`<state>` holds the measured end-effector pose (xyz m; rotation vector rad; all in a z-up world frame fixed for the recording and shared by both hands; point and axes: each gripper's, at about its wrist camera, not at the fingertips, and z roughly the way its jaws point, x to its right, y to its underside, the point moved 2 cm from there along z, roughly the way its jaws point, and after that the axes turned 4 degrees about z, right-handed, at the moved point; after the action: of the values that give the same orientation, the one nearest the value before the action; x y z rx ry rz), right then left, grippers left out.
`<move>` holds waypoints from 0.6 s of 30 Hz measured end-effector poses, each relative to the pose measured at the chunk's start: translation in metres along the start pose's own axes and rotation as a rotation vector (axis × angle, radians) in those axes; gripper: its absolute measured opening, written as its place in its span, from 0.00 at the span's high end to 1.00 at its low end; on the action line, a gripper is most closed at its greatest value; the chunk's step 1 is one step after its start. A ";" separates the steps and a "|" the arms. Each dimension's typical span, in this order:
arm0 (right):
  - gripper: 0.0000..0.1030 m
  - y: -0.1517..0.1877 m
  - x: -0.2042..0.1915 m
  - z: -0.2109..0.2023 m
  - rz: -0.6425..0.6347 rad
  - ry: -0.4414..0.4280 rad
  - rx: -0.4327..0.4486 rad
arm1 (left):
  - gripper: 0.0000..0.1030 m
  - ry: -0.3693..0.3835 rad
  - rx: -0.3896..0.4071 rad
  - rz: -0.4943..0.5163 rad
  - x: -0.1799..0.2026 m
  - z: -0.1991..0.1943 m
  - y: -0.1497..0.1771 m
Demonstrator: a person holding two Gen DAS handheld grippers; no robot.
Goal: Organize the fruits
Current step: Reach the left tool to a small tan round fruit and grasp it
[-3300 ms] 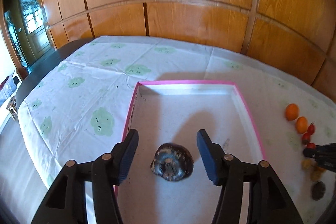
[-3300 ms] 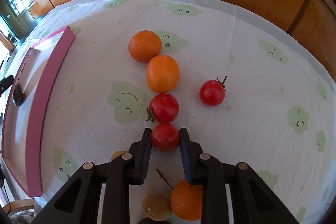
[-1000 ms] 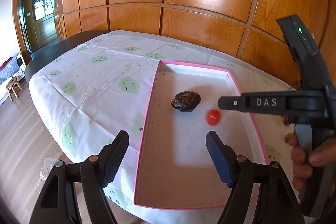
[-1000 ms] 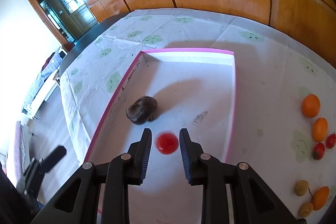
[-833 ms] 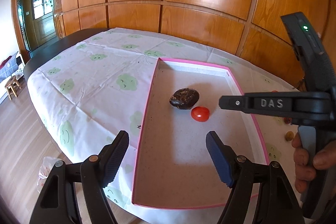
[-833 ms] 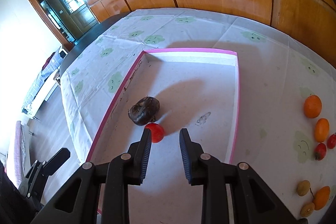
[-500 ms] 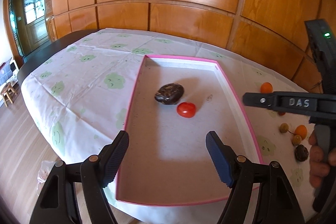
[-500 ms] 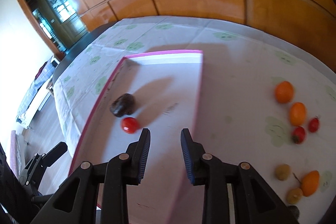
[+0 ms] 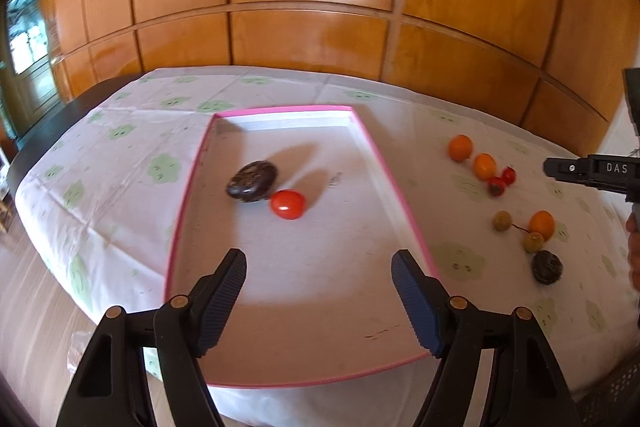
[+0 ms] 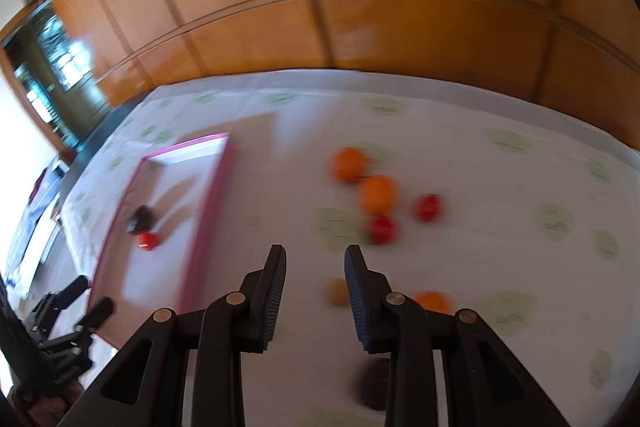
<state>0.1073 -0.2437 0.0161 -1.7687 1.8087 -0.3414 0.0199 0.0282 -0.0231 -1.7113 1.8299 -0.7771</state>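
Only readable lettering is "DAS" (image 9: 616,168) on the right gripper (image 10: 315,259) – narrow gap, holding nothing – while the left gripper (image 9: 319,267) gapes wide, empty, over the pink tray (image 9: 384,163) holding a tomato (image 9: 287,204) beside a dark fruit (image 9: 252,181).

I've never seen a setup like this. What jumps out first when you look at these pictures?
A pink-rimmed tray sits on a cloud-patterned tablecloth, holding just a red tomato beside a dark wrinkled fruit. To the tray's right, loose oranges and small tomatoes lie scattered on the cloth. Two black fingers frame the bottom of each view, with nothing between them.
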 end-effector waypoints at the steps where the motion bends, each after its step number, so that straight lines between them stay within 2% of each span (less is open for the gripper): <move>1: 0.70 -0.001 0.010 -0.003 0.013 0.015 0.002 | 0.27 0.008 -0.002 0.011 0.004 0.000 -0.001; 5: 0.70 0.000 0.061 -0.017 0.077 0.081 0.006 | 0.27 0.048 -0.007 0.066 0.023 0.000 -0.004; 7: 0.70 0.001 0.082 -0.022 0.093 0.123 0.009 | 0.34 0.078 -0.015 0.096 0.035 0.001 -0.005; 11: 0.70 0.007 0.125 -0.026 0.179 0.179 0.018 | 0.47 0.183 -0.048 0.173 0.068 0.005 -0.009; 12: 0.70 0.010 0.133 -0.025 0.204 0.180 0.020 | 0.52 0.214 -0.064 0.187 0.076 0.007 -0.010; 15: 0.70 0.014 0.153 -0.019 0.303 0.175 -0.020 | 0.58 0.319 -0.116 0.228 0.105 0.015 -0.012; 18: 0.70 0.012 0.155 -0.019 0.327 0.143 -0.014 | 0.60 0.404 -0.168 0.253 0.131 0.024 -0.016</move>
<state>0.0941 -0.3978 -0.0105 -1.4548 2.1647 -0.3296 0.0384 -0.1046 -0.0272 -1.4511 2.3893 -0.9336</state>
